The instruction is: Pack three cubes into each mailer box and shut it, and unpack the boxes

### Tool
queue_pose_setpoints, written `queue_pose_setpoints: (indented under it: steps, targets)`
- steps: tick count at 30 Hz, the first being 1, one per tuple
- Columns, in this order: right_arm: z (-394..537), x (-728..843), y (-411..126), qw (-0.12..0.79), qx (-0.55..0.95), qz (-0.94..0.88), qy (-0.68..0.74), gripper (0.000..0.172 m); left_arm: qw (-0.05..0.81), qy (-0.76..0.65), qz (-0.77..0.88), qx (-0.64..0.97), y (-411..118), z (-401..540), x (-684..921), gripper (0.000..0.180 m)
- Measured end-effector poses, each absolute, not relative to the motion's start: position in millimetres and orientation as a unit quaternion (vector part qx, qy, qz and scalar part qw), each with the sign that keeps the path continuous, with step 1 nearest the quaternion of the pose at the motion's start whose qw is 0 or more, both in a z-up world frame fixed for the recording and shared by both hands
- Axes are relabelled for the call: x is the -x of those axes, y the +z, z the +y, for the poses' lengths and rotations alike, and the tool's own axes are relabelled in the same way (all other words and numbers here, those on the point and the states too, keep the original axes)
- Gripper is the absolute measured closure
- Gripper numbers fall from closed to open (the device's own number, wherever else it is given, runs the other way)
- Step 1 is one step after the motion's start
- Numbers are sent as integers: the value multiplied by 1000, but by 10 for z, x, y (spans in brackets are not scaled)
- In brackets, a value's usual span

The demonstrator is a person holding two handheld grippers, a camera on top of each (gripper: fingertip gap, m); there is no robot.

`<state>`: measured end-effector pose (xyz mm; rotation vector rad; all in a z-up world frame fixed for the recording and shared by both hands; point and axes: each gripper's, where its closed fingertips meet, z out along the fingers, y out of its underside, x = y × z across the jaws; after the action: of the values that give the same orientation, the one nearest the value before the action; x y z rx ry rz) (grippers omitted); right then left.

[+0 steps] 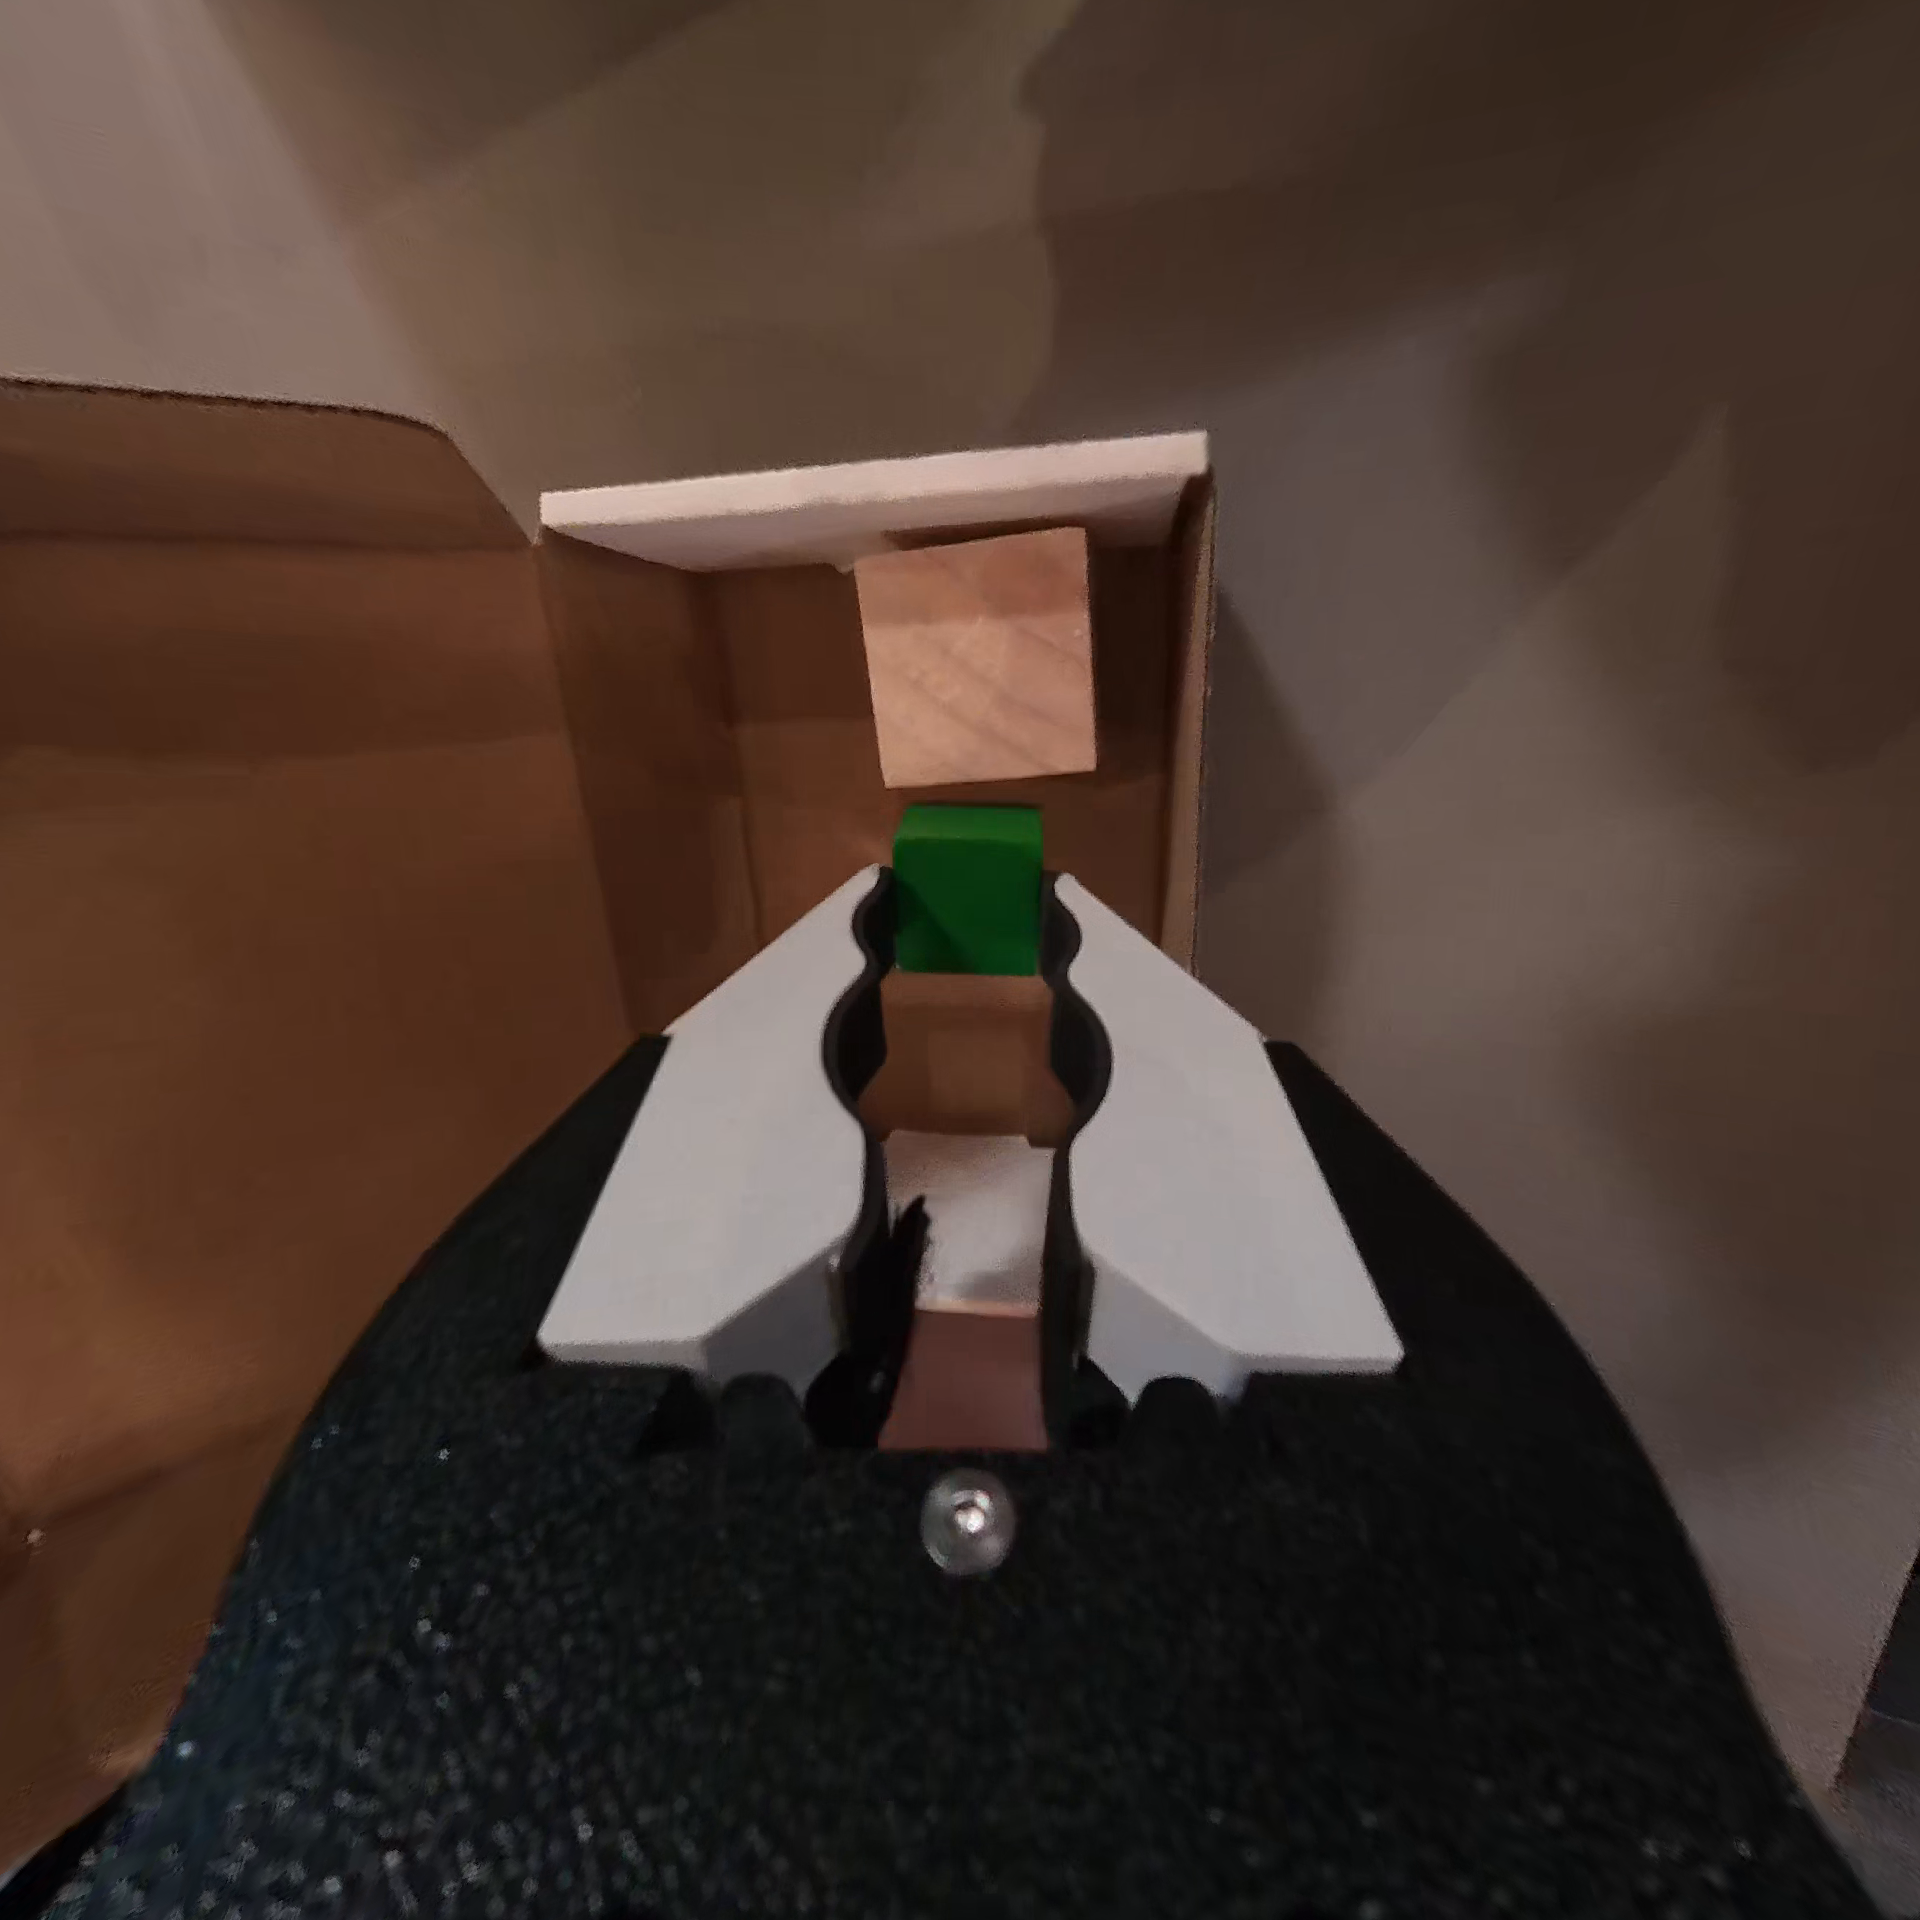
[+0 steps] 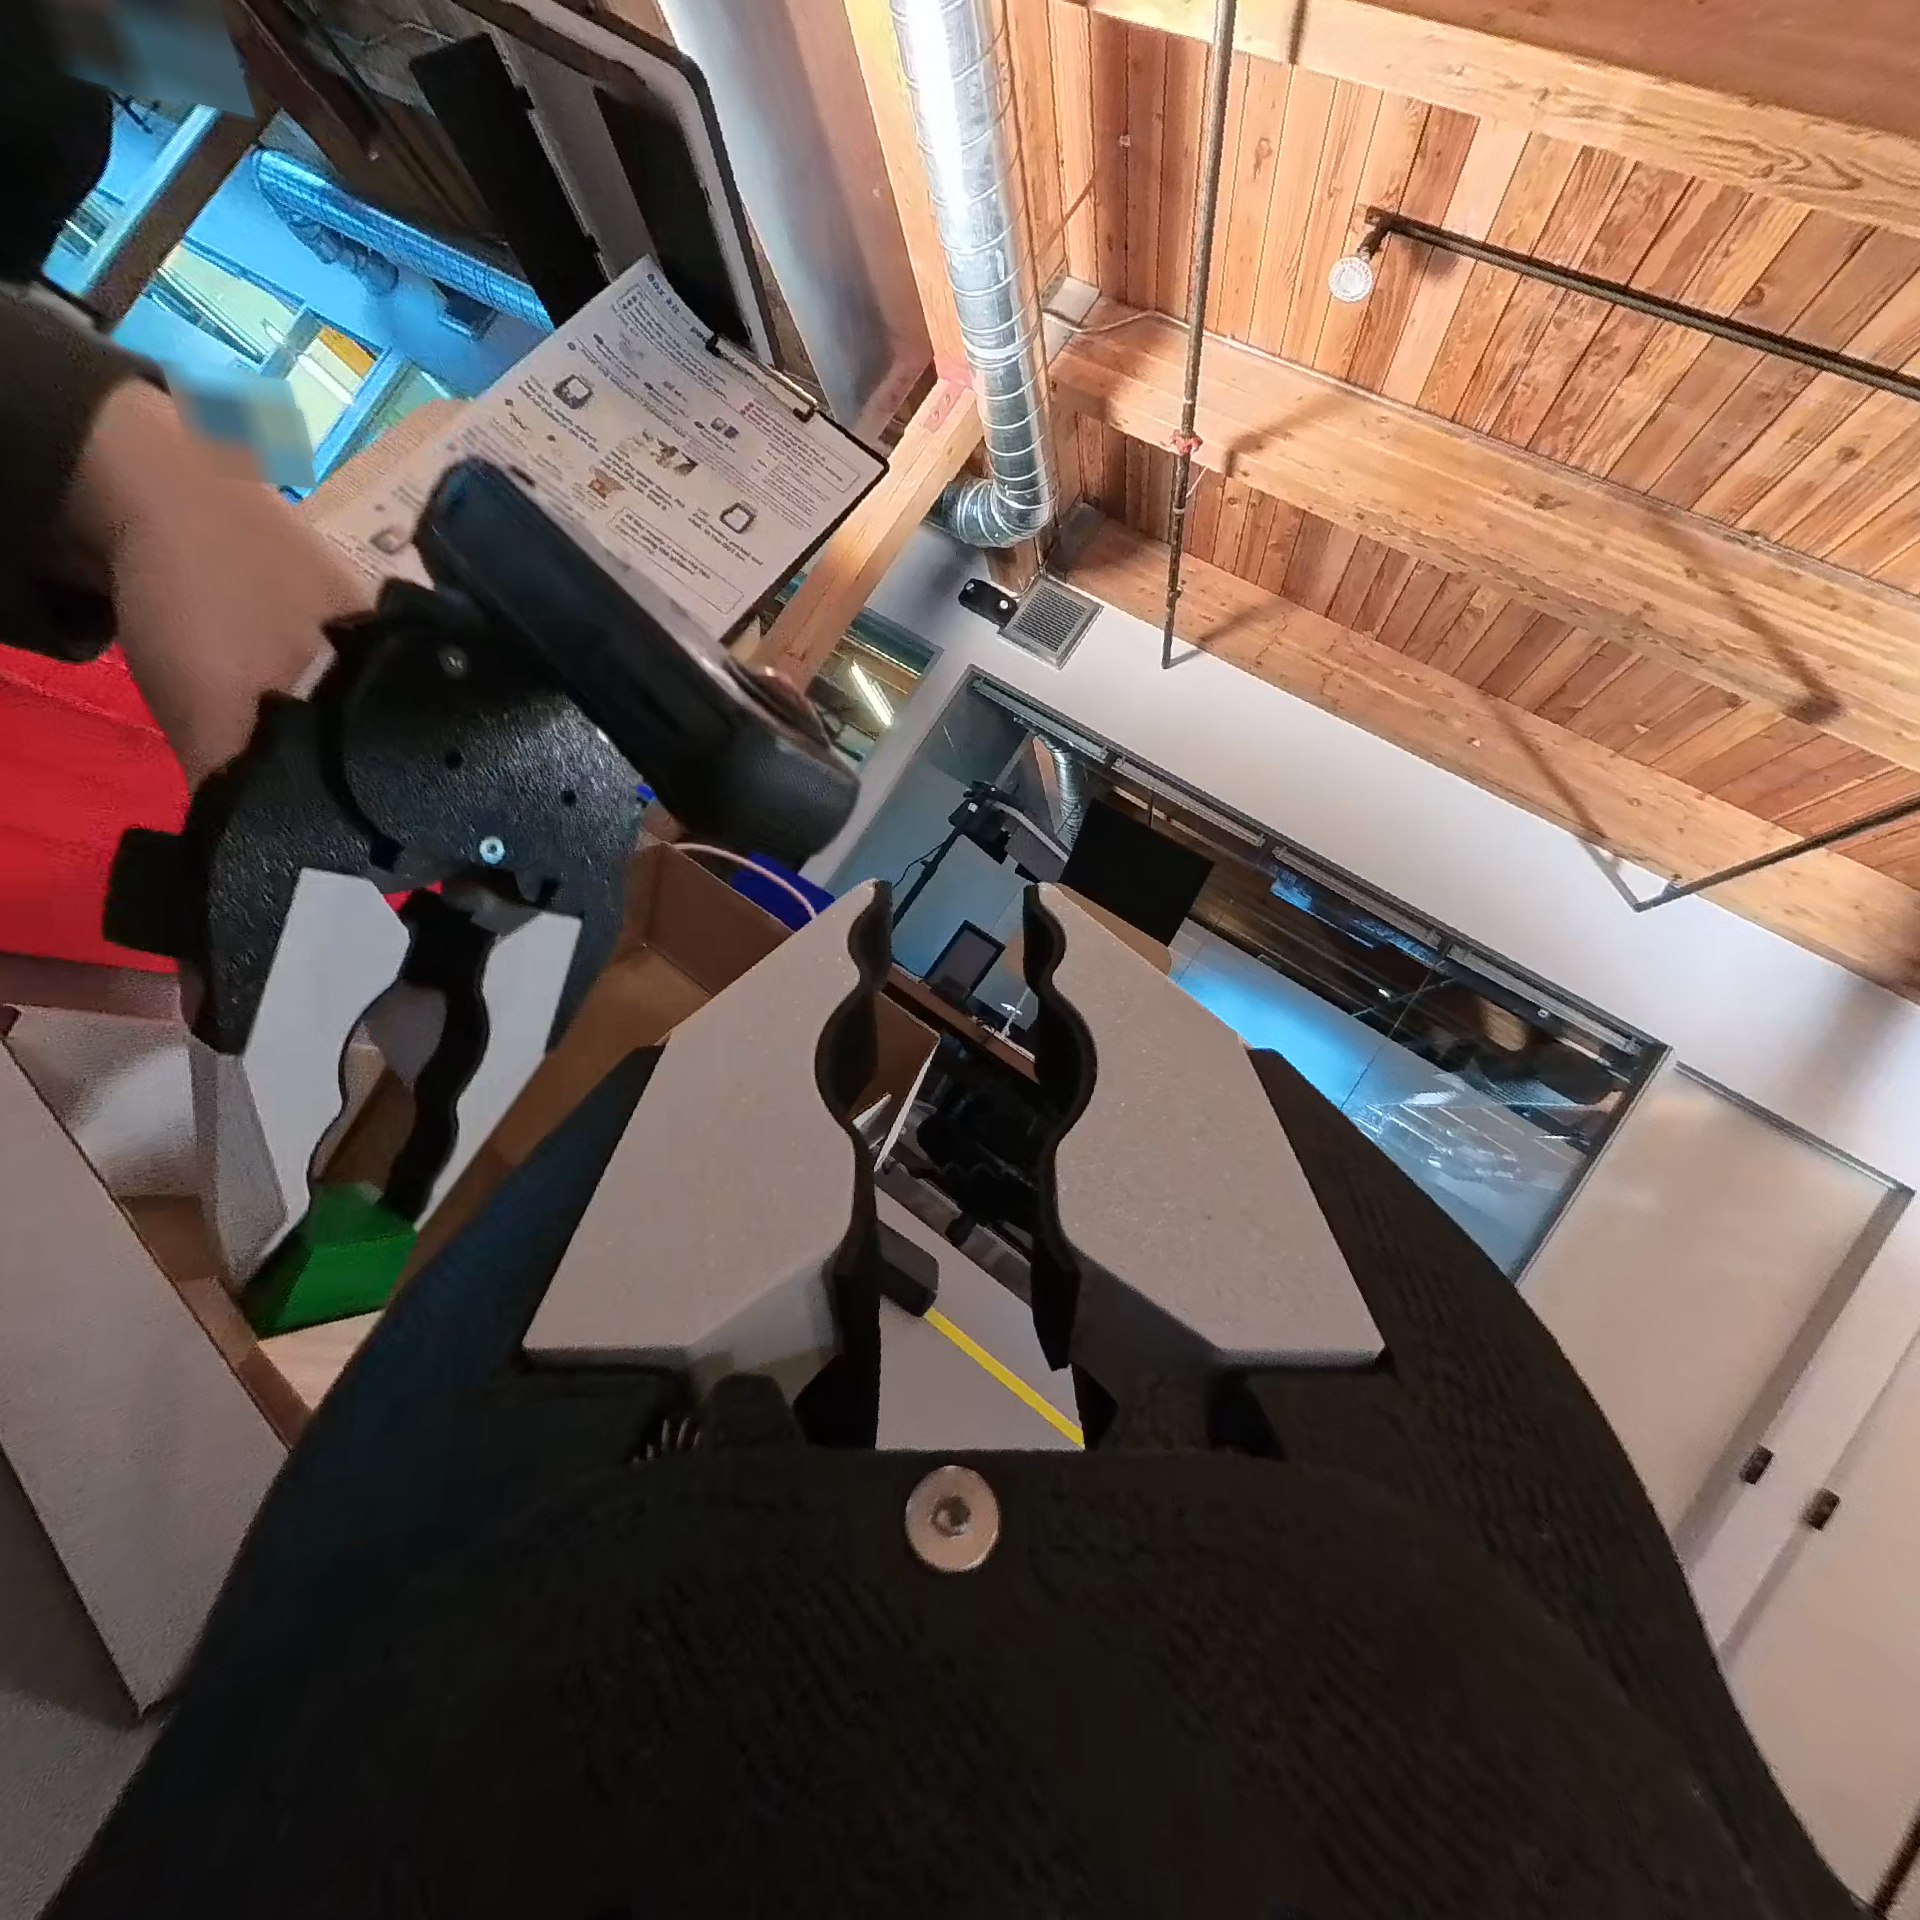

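Green cube (image 1: 966,904) sits between the fingertips of the left gripper (image 1: 968,914), inside the open brown mailer box (image 1: 364,935); both dark pads lie against its sides, so the gripper is closed on it. Plain wooden cube (image 1: 982,665) rests just beyond, near the box's far white-edged wall. Right gripper (image 2: 956,914) is raised toward the ceiling, jaws parted, nothing between them. A hand (image 2: 208,582) holds the left gripper's handle.

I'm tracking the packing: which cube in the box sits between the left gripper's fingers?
The green cube, between the left gripper fingertips. The plain wooden cube lies farther off, near the box's far wall.
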<state>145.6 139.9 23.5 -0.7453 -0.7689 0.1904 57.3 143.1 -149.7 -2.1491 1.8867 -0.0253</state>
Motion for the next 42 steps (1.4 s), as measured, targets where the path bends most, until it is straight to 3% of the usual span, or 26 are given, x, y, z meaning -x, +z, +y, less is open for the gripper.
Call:
queue_pose_setpoints:
  steps: [1, 42]
  targets:
    - [1395, -1454, 236, 856, 354, -366, 92, 148, 135, -15, 652, 746, -1520, 1435, -584, 155]
    - [1382, -1368, 168, 844, 359, -387, 94, 150, 90, -43, 634, 767, -1738, 1405, -584, 155]
